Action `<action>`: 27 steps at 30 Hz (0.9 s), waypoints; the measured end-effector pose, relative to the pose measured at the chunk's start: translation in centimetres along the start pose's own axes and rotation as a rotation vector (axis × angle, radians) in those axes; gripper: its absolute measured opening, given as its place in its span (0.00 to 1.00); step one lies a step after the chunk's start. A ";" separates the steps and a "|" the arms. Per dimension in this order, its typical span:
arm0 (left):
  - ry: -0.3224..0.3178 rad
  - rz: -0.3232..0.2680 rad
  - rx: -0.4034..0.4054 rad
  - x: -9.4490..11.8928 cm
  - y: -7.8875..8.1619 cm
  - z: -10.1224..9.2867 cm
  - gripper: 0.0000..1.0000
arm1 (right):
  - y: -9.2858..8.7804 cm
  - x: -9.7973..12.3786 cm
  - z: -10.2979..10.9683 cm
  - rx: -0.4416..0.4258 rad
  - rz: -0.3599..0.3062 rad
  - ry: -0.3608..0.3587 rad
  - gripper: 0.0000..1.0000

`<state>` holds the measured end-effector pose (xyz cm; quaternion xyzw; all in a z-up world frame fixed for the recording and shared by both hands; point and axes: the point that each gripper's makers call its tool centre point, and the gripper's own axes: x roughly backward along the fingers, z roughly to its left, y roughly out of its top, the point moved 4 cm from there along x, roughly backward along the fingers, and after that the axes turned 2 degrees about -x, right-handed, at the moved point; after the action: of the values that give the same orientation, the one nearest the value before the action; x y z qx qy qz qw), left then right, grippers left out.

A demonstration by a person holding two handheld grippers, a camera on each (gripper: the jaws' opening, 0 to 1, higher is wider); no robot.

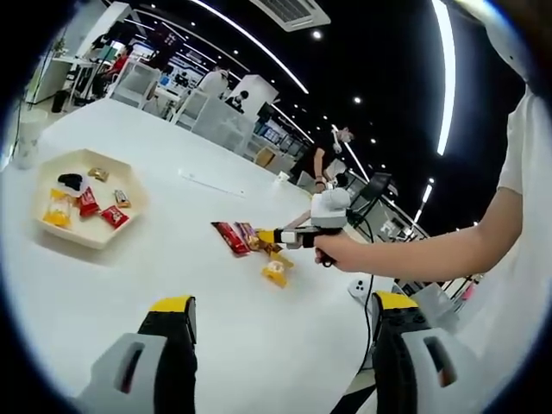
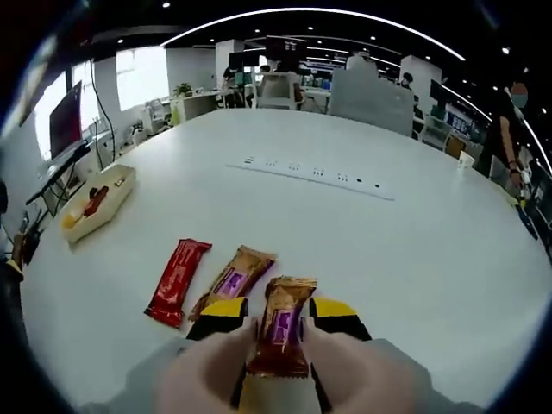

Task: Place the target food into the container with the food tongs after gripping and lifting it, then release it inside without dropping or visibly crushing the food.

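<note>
A brown snack bar with a purple label (image 2: 280,332) sits between my right gripper's (image 2: 279,310) yellow-tipped jaws, which are shut on its sides low over the white table. Just left of it lie a second brown bar (image 2: 233,280) and a red bar (image 2: 177,280). In the left gripper view a hand holds the right gripper (image 1: 274,236) at this cluster, beside the red bar (image 1: 230,236) and a yellow candy (image 1: 276,273). The cream hexagonal tray (image 1: 90,240) with several wrapped snacks stands far left, also seen as the tray (image 2: 102,216). My left gripper (image 1: 283,304) hangs open, holding nothing.
A long white power strip (image 2: 315,177) lies across the table beyond the bars, and shows as a strip (image 1: 211,183). A white cup (image 1: 26,142) stands past the tray. The person's arm (image 1: 431,250) reaches in from the right. Desks, chairs and people stand in the background.
</note>
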<state>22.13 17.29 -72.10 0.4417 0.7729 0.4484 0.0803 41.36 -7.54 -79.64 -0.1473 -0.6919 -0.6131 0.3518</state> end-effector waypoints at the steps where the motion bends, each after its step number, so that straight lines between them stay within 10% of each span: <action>1: -0.002 0.000 -0.001 0.0 0.0 0.0 0.84 | 0.0 0.0 0.0 -0.005 0.006 -0.004 0.27; 27: 0.009 0.004 -0.017 1.0 -0.3 -0.3 0.81 | 0.1 -0.2 0.3 -0.033 0.020 -0.035 0.20</action>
<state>21.20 17.83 -71.89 0.4406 0.7685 0.4572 0.0796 41.45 -7.24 -79.72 -0.1707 -0.6860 -0.6183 0.3434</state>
